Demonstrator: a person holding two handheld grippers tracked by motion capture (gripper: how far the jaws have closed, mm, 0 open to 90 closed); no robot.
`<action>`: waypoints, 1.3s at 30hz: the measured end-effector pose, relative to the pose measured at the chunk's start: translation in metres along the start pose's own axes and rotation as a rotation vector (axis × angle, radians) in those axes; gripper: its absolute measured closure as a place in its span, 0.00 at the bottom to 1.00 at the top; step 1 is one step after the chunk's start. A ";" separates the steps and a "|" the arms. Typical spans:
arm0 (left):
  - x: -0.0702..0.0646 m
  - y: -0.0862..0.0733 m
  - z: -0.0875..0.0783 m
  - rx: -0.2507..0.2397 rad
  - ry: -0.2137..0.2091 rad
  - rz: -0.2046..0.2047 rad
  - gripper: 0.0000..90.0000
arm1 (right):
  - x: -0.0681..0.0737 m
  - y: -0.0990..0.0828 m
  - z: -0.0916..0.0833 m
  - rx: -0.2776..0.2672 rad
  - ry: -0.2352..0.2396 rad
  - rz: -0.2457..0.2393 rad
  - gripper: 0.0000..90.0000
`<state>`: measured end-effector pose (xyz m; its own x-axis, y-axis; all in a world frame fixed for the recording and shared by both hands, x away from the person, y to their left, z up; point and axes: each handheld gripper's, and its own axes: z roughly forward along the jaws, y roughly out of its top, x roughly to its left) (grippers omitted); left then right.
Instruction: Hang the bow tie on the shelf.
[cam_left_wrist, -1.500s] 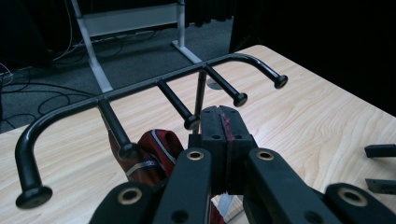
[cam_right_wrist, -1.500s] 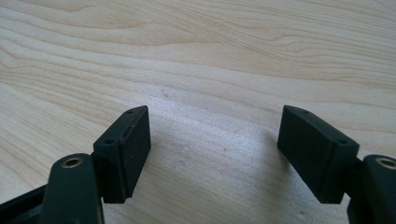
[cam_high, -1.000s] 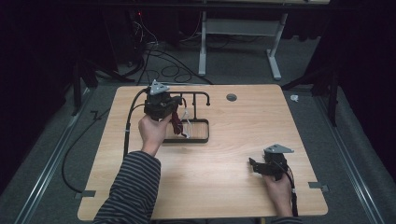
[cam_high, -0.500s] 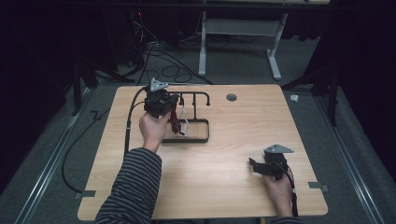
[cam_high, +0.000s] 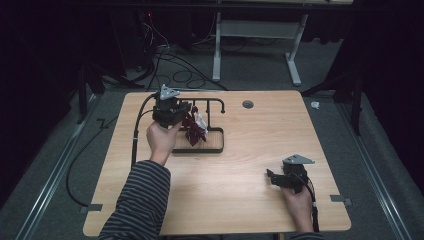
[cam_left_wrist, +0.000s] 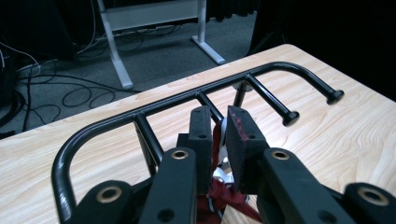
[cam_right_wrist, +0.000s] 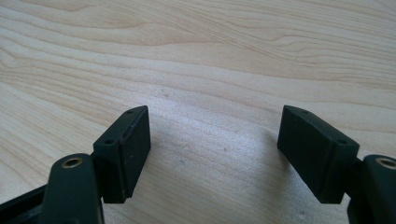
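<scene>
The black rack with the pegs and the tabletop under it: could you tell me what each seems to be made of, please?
The black tubular rack with knob-tipped pegs looks like painted or coated metal: thin round bars, smooth bends, soft sheen. The pale tabletop looks like wood or wood-look laminate: flowing grain lines, matte surface; I cannot tell which.

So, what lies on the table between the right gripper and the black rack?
Nothing: in the high view, bare wooden table stretches between the right gripper and the black rack.

table (cam_high: 240, 200) | white desk frame (cam_high: 218, 45) | floor cables (cam_high: 175, 70)
</scene>
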<state>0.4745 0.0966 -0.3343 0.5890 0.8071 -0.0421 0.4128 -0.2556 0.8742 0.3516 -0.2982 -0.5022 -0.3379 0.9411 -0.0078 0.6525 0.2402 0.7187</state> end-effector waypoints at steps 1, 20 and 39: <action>-0.001 -0.001 -0.004 0.003 -0.006 0.004 0.87 | 0.000 0.000 0.000 0.000 0.000 0.000 0.30; 0.005 -0.021 -0.045 0.007 -0.033 0.005 0.77 | 0.000 0.000 0.000 0.000 0.000 0.001 0.30; 0.013 -0.046 -0.069 0.002 -0.026 -0.035 0.73 | 0.000 0.000 0.000 0.000 0.000 -0.001 0.30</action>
<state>0.4158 0.1555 -0.3418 0.5922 0.8012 -0.0853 0.4345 -0.2284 0.8712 0.3516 -0.2979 -0.5023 -0.3386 0.9409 -0.0085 0.6519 0.2411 0.7190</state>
